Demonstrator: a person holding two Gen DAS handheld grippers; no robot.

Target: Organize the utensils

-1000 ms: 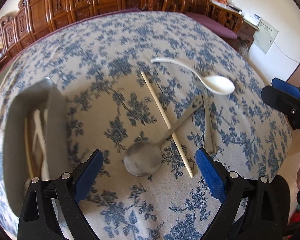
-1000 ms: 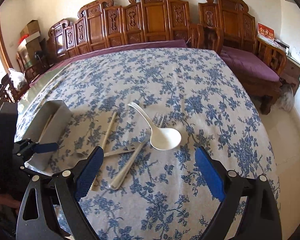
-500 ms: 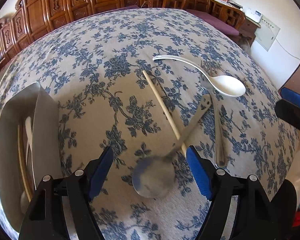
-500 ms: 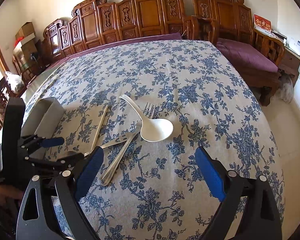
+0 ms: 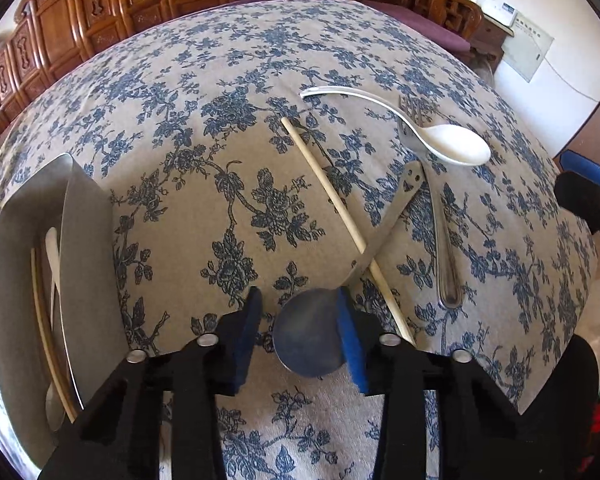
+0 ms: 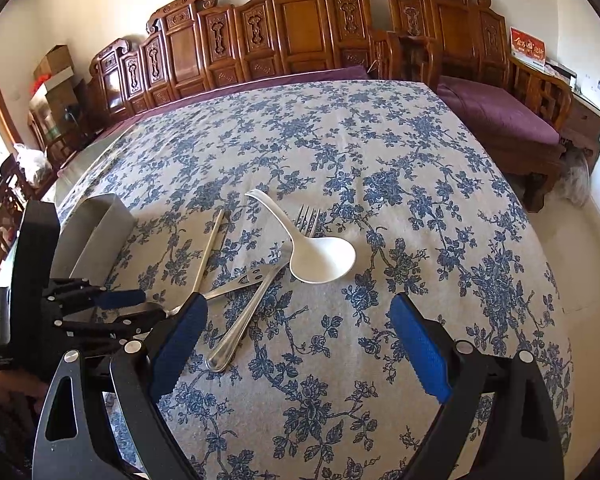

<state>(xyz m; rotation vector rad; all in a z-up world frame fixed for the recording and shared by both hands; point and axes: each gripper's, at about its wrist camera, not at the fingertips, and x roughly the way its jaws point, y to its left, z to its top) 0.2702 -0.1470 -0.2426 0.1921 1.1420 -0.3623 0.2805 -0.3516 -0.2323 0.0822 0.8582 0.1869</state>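
My left gripper (image 5: 298, 330) has its jaws around the round bowl of a steel spoon (image 5: 310, 334), the right pad touching its rim, the left pad a little apart. Its handle (image 5: 396, 208) crosses a wooden chopstick (image 5: 340, 216). A white ceramic spoon (image 5: 456, 146) lies over a steel fork (image 5: 440, 232) further right. A grey metal tray (image 5: 86, 248) at the left holds a chopstick and a pale spoon. My right gripper (image 6: 296, 340) is open and empty above the cloth, near the fork's handle (image 6: 236, 336). The left gripper shows in the right wrist view (image 6: 116, 308).
The table has a blue floral cloth (image 6: 380, 160). Carved wooden chairs and a bench with a purple cushion (image 6: 496, 112) stand behind and to the right of it. The table's right edge drops to a pale floor (image 6: 580, 248).
My left gripper has come down over the steel spoon's bowl and narrowed from wide open to close around it. My right gripper has shifted slightly and stays open.
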